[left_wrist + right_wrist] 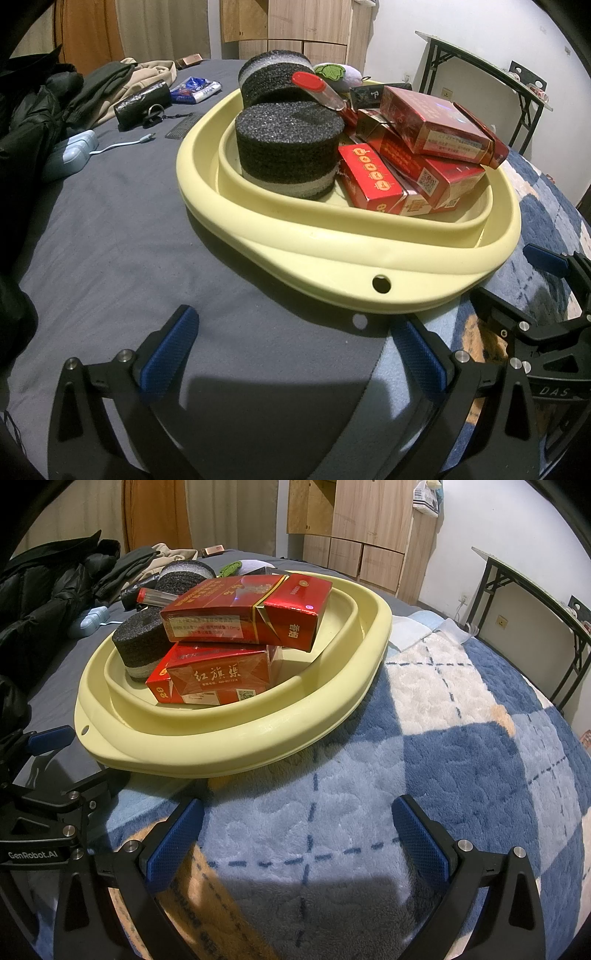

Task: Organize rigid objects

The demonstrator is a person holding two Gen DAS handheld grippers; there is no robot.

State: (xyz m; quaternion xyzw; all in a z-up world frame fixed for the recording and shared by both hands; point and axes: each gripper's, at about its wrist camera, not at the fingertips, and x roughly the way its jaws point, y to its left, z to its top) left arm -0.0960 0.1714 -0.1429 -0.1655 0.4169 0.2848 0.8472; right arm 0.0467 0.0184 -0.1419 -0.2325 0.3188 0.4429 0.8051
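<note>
A pale yellow basin (332, 258) (221, 753) sits on the bed and holds the objects. Inside stand two black foam cylinders, one in front (288, 147) (138, 638) and one behind (273, 79) (184, 576). Several red boxes (436, 147) (240, 613) are stacked at the basin's right side. A clear tube with a red cap (317, 88) (155, 596) lies across the foam. My left gripper (295, 354) is open and empty, just short of the basin's near rim. My right gripper (297, 834) is open and empty over the blue blanket.
A grey sheet (110, 277) covers the bed's left; a blue checked blanket (461, 738) covers the right. Dark jackets (37, 110), a black pouch (142, 103), a light blue case (72, 151) and a cable lie beyond the basin. A folding table (535, 602) stands at right.
</note>
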